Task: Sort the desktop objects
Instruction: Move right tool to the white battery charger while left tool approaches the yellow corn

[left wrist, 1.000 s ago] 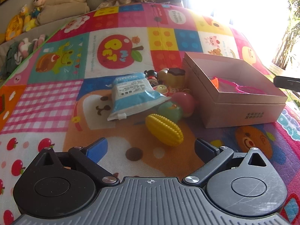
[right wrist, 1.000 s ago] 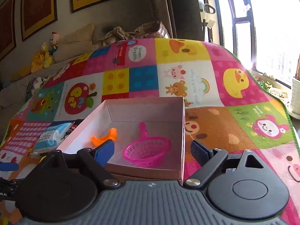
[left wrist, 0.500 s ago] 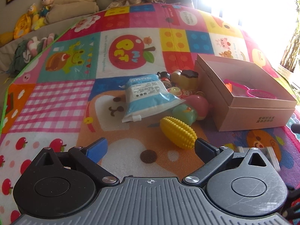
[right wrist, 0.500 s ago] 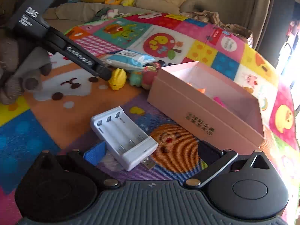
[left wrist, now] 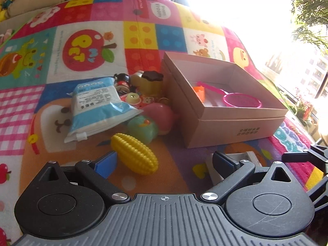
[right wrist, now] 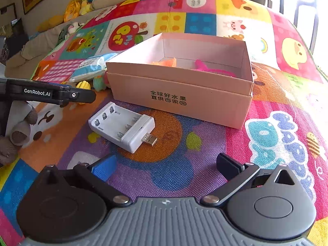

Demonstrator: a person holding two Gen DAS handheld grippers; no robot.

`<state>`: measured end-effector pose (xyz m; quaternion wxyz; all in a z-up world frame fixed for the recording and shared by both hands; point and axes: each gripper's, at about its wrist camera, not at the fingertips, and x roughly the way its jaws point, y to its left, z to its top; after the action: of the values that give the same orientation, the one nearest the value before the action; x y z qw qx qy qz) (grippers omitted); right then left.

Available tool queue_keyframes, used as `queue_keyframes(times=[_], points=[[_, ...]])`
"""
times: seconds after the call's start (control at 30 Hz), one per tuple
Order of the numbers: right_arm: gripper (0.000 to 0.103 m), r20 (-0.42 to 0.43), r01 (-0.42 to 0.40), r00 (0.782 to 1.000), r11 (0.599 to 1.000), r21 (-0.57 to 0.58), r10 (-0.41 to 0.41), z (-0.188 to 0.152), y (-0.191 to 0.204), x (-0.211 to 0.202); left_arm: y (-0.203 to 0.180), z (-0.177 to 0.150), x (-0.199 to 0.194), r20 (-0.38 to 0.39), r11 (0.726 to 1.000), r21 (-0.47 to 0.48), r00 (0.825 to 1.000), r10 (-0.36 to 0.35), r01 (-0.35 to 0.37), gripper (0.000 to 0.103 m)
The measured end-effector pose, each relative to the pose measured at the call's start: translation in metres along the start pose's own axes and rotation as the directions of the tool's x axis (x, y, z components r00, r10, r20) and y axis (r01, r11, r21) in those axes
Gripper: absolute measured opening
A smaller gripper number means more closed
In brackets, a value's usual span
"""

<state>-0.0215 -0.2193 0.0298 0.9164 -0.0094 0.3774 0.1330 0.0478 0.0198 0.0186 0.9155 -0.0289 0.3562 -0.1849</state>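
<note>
— What is everything lying on?

— A bright patchwork play mat point(right wrist: 205, 155) with cartoon animals and fruit, which serves as the worktop. Behind it sits a beige sofa with stuffed toys point(right wrist: 82, 2), framed pictures hang on the wall, and a window at the right floods the left wrist view with glare.

— Where are the things to sort?

— A pink cardboard box point(right wrist: 180, 96) stands open in the middle, with a pink strainer point(left wrist: 242, 100) and an orange piece point(left wrist: 199, 91) inside. Left of it is a heap: a blue-and-white pouch point(left wrist: 98, 106), a yellow toy corn point(left wrist: 134, 156), a green toy and a pink one touching, and small figures behind. A white battery charger point(right wrist: 123, 126) lies in front of the box.

— And the tools?

— The left tool point(left wrist: 164, 160) has its fingers spread, empty, with the corn just beside the blue pad. The right tool point(right wrist: 166, 166) is also spread and empty, near the charger.

— Anything unclear?

— The charger is mostly hidden in the left view, and the small figures are too jumbled to tell apart.
</note>
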Motion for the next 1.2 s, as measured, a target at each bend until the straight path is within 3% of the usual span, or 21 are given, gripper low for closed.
queue_keyframes(times=[0.1,0.17,0.23,0.27,0.37,0.53,0.67,0.8,0.97,1.2], points=[[0.103,-0.017,0.028,0.999,0.999,-0.044,-0.029,0.001,0.008,0.003,-0.009,-0.003,-0.003,-0.024,0.995,0.012,0.995,-0.095,0.095,0.101],[0.103,-0.013,0.028,1.000,0.999,-0.044,-0.028,0.000,0.008,0.002,-0.016,-0.007,-0.010,-0.015,0.992,0.057,0.993,-0.115,0.116,0.102],[0.103,-0.008,0.024,1.000,0.999,-0.045,-0.025,0.000,0.006,0.001,-0.019,-0.009,-0.015,0.012,0.993,0.108,0.999,-0.048,0.046,0.102],[0.103,-0.006,0.023,1.000,0.999,-0.047,-0.023,0.000,0.006,0.001,-0.019,-0.009,-0.016,0.021,0.992,0.121,1.000,0.018,-0.021,0.102],[0.103,-0.003,0.029,1.000,0.998,-0.051,-0.029,0.000,0.007,0.001,-0.010,-0.004,-0.008,0.018,0.987,0.084,0.990,0.138,-0.139,0.101],[0.103,-0.002,0.038,0.999,0.998,-0.054,-0.038,0.001,0.009,0.002,0.002,0.006,0.005,-0.033,0.981,-0.081,0.984,0.174,-0.176,0.098],[0.103,0.001,0.041,0.999,0.998,-0.053,-0.041,0.000,0.009,0.002,-0.001,0.005,0.005,-0.048,0.970,-0.126,0.978,0.205,-0.209,0.098],[0.103,0.002,0.043,0.999,0.998,-0.050,-0.043,-0.001,0.010,0.001,-0.003,0.001,-0.006,-0.028,0.977,-0.147,0.988,0.150,-0.153,0.098],[0.103,0.003,0.046,0.999,0.998,-0.050,-0.046,-0.001,0.009,0.001,-0.009,0.003,0.002,-0.011,0.984,-0.142,0.994,0.105,-0.106,0.098],[0.103,0.004,0.048,0.999,0.998,-0.049,-0.048,-0.001,0.010,0.000,-0.012,0.006,0.022,0.012,0.989,-0.029,0.990,0.143,-0.143,0.098]])
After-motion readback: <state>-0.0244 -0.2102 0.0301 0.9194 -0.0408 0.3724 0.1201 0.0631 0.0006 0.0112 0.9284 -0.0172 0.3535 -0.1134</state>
